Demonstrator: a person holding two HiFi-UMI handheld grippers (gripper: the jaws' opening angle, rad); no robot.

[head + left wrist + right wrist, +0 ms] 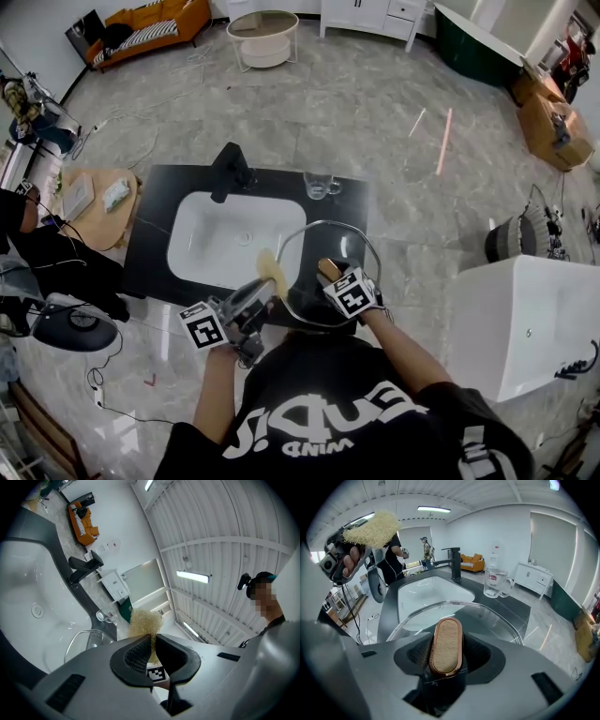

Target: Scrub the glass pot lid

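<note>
Glass, ringed with a metal rim, makes up the pot lid [328,246], which is held tilted above the front right part of the black counter [155,216], its left edge reaching over the white sink [206,253]. The lid's wooden handle [446,639] is clamped between the jaws of the right gripper [446,663] — the pads are pressed on both of its sides, and the glass spreads out just beyond the jaw tips. A yellow fibrous scrubber [144,623] is pinched in the closed jaws of the left gripper [152,646], most of it standing out past the tips. In the head view the scrubber is seen just beside the lid's left rim; in the right gripper view it is seen raised, apart from the glass. A black faucet [230,171] and a glass mug [321,185] are set at the counter's far edge.
</note>
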